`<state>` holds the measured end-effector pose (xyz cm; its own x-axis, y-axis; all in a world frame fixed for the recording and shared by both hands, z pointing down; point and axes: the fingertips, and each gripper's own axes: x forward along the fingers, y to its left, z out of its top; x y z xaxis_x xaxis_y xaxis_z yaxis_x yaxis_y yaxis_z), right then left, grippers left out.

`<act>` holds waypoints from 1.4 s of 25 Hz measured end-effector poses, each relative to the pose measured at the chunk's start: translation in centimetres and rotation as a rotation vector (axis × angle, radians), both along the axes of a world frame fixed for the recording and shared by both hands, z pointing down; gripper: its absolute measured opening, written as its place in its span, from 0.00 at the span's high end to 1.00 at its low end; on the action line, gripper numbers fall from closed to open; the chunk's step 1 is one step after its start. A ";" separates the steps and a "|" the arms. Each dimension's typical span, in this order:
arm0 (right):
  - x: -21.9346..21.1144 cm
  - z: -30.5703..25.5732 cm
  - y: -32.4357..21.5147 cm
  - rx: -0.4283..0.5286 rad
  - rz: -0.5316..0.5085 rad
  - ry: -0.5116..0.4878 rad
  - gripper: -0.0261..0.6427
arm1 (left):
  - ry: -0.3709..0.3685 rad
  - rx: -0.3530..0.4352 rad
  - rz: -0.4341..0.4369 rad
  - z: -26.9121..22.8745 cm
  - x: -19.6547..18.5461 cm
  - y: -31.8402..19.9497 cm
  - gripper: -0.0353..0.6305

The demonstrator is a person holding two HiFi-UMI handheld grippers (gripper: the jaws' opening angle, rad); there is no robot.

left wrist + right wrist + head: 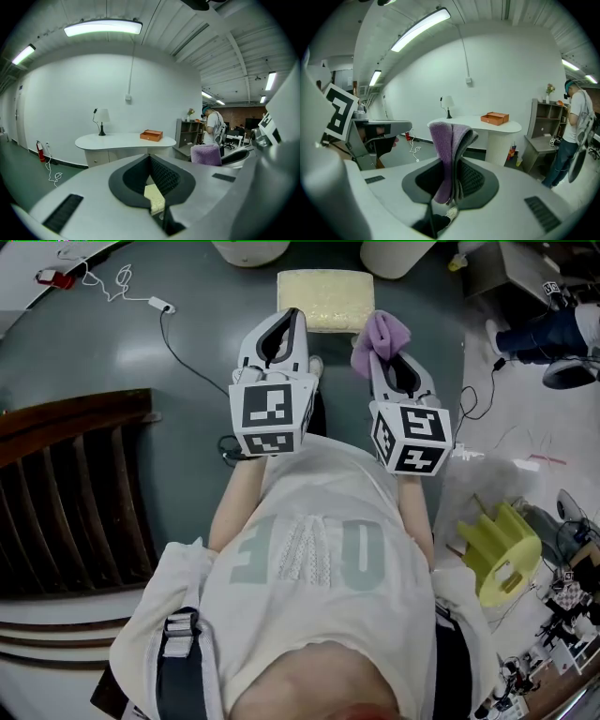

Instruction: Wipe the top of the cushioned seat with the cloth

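Observation:
The cushioned seat [325,298] is a pale yellow square pad on the grey floor, just beyond both grippers. My right gripper [378,352] is shut on a purple cloth [380,332], which bunches up over its tips. In the right gripper view the cloth [445,154] hangs folded between the jaws [452,140]. My left gripper [293,317] is held beside it at the same height, jaws together and holding nothing. In the left gripper view [150,160] a sliver of the yellow seat [154,198] shows below the pads, and the cloth [206,154] shows at right.
A dark wooden slatted piece of furniture [75,493] stands at left. A cable with a white plug strip [161,304] crosses the floor at the back left. A yellow plastic part [497,554] and clutter lie at right. A white desk [124,140] and a standing person [576,131] are farther off.

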<state>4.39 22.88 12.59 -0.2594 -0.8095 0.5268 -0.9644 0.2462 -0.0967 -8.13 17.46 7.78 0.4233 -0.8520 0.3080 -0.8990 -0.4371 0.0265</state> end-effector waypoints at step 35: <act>0.6 -0.8 -26.1 -0.031 -0.085 0.001 0.83 | -0.034 -0.065 -0.060 0.5 2.0 -24.5 0.94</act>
<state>4.97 -3.21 11.84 -0.3257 -0.7680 0.5514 -0.9404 0.3236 -0.1047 -6.12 -7.02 8.26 0.3603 -0.8532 0.3771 -0.9245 -0.3806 0.0219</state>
